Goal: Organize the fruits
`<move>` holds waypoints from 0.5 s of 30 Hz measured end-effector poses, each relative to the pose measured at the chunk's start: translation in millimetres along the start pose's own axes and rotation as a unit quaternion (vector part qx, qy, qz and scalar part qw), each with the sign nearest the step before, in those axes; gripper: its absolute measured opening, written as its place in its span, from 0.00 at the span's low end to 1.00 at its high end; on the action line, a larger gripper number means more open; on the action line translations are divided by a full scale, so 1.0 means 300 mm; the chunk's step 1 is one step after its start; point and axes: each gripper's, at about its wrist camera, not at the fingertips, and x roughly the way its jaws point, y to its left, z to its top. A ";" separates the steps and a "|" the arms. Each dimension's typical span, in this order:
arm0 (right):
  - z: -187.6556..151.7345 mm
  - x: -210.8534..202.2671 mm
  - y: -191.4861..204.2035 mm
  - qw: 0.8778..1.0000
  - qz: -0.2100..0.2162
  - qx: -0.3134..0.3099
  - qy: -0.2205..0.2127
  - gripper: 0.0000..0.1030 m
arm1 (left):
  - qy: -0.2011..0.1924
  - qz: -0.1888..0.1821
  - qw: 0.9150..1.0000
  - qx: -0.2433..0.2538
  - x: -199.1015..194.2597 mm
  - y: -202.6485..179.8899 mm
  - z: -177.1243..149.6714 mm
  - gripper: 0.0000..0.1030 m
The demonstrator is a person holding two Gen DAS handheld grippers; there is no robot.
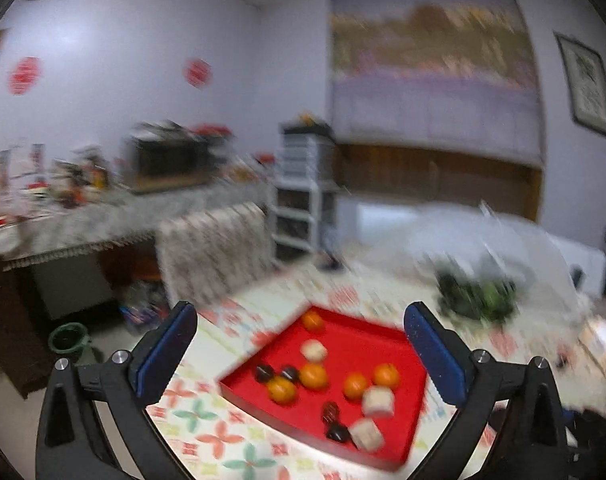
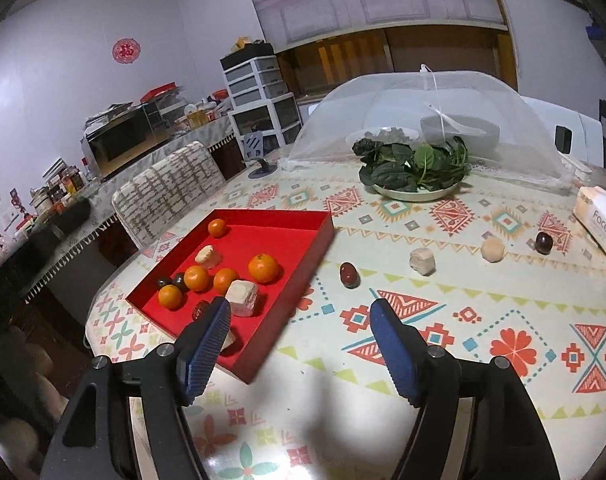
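Your left gripper (image 1: 301,334) hangs above the near edge of the red tray (image 1: 387,334) with its blue pads spread as wide as they go and nothing between them; that view is smeared, so fine detail in it is lost. Your right gripper (image 2: 299,314) is also parted and empty, its left finger (image 2: 207,344) over the tray's near right corner and its right finger over bare tablecloth (image 2: 483,320). The red tray (image 2: 299,256) sits on the left part of the table and already holds five oranges (image 2: 264,267), several pale blocky pieces (image 2: 242,297) and a few small dark fruits (image 2: 179,279), all loose and scattered rather than grouped. Still out on the cloth to the right of the tray you have a dark red date (image 2: 349,275) nearest the tray, then a pale lumpy piece (image 2: 422,261), then a round pale fruit (image 2: 493,249), and farthest right another dark date (image 2: 544,242), strung in a rough line well apart from each other. Beyond them a plate of leafy greens (image 2: 413,168) stands at the edge of a mesh food cover (image 2: 503,104), and a tissue pack (image 2: 601,220) lies at the far right.
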 end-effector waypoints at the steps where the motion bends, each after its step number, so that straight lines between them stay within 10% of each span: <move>1: -0.002 -0.007 0.000 1.000 0.002 -0.001 -0.002 0.76 | -0.015 0.012 1.000 -0.010 -0.019 0.011 0.004 1.00; 15: -0.052 -0.031 0.088 0.998 -0.001 -0.063 -0.019 0.92 | 0.099 0.008 0.995 0.002 0.086 -0.009 -0.049 1.00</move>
